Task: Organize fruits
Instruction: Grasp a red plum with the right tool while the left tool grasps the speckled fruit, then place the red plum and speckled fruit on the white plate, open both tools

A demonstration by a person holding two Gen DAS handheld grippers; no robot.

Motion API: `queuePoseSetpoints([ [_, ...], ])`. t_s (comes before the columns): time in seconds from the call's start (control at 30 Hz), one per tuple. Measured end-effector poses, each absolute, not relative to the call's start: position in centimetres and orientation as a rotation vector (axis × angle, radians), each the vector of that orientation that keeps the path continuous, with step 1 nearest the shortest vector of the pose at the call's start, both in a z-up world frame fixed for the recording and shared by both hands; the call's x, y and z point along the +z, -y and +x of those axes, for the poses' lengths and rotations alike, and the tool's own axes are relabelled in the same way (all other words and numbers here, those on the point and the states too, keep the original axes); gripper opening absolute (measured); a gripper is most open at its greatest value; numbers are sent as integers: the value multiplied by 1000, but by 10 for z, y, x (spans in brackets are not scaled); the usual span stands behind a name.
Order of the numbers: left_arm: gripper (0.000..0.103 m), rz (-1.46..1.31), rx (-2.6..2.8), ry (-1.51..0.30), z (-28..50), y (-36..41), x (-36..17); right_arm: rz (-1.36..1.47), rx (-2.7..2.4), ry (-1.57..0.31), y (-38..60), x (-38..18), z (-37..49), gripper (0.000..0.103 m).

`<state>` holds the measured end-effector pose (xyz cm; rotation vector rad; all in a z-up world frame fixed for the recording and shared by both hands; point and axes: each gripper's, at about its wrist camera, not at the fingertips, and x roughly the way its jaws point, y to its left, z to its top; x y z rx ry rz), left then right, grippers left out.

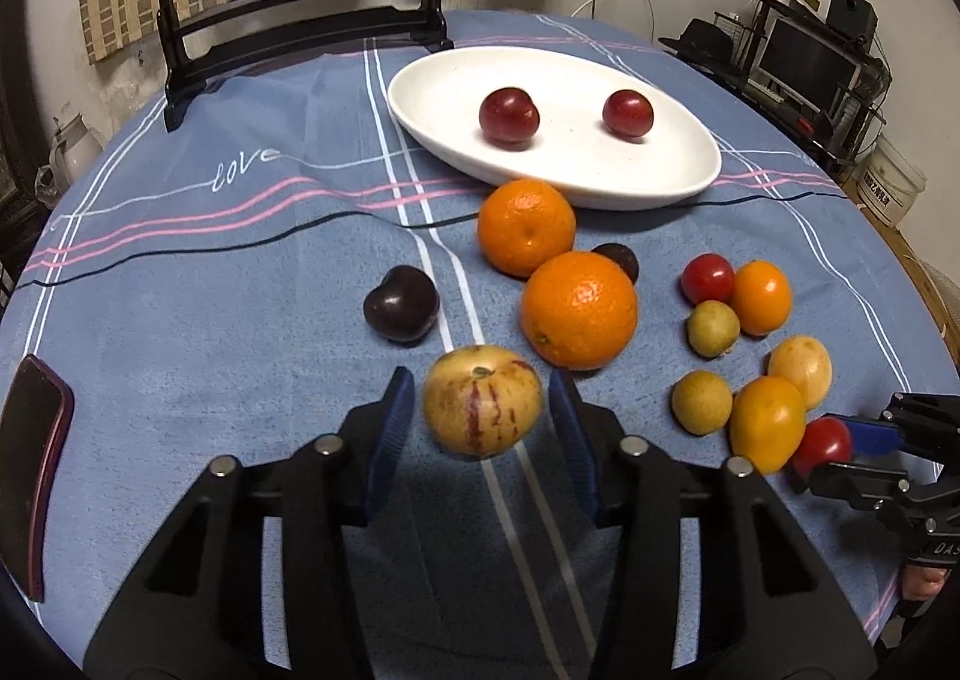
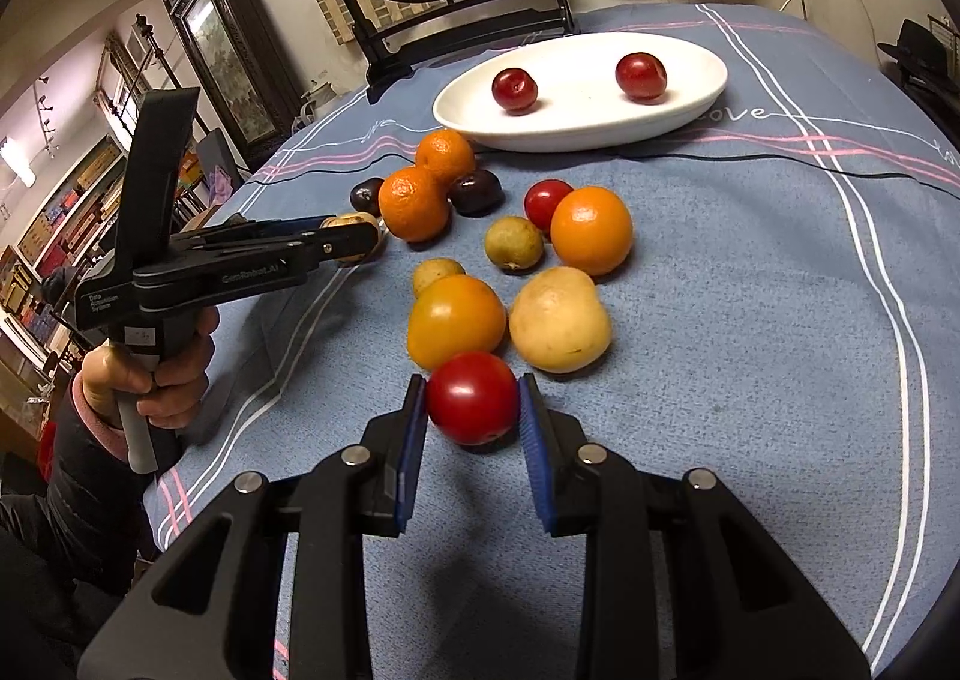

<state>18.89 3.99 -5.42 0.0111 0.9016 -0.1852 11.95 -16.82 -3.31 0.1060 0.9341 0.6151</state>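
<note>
A white oval plate [image 1: 672, 182] [image 2: 690, 104] holds two red plums [image 1: 509, 114] [image 1: 627, 113]. Loose fruit lies on the blue tablecloth. My left gripper [image 1: 482, 410] is open around a yellow fruit with red stripes [image 1: 483, 401], with a small gap on each side. It also shows in the right wrist view [image 2: 354, 236]. My right gripper [image 2: 472, 410] has its pads against a red tomato [image 2: 472, 406] [image 1: 822, 443] that rests on the cloth. Two oranges [image 1: 579, 308] [image 1: 525, 225] and a dark plum [image 1: 401, 303] lie ahead of the left gripper.
Several small fruits cluster at the right: a red tomato [image 1: 707, 278], orange ones [image 1: 761, 297] [image 1: 767, 423], green-yellow ones [image 1: 713, 327] [image 1: 701, 401], a pale yellow one [image 2: 559, 318]. A red phone [image 1: 30, 470] lies at the left edge. A round screen stand [image 1: 300, 20] stands behind the plate.
</note>
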Motion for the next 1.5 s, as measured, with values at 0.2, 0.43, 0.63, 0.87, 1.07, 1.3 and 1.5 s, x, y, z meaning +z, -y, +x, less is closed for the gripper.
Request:
queuePoseSetpoints([
  [0.2, 41, 4, -190, -914, 189, -40, -56, 105, 613, -930, 168, -33, 119, 31],
  [0.43, 40, 2, -184, -910, 183, -39, -53, 131, 658, -917, 174, -28, 117, 31],
  [0.63, 40, -32, -222, -858, 183, -39, -25, 171, 670, -884, 189, -9, 127, 31],
  [0.87, 40, -11, -249, -779, 230, -6, 11, 120, 565, -736, 184, 25, 186, 31],
  [1.07, 40, 13, -257, -820, 279, 24, 5, 31, 474, -745, 163, 21, 263, 31],
  [1.3, 40, 20, -231, -897, 313, 29, -18, -13, 434, -851, 154, -9, 312, 30],
  [1.5, 42, 48, -211, -933, 325, 34, -32, -51, 436, -878, 148, -20, 320, 31],
])
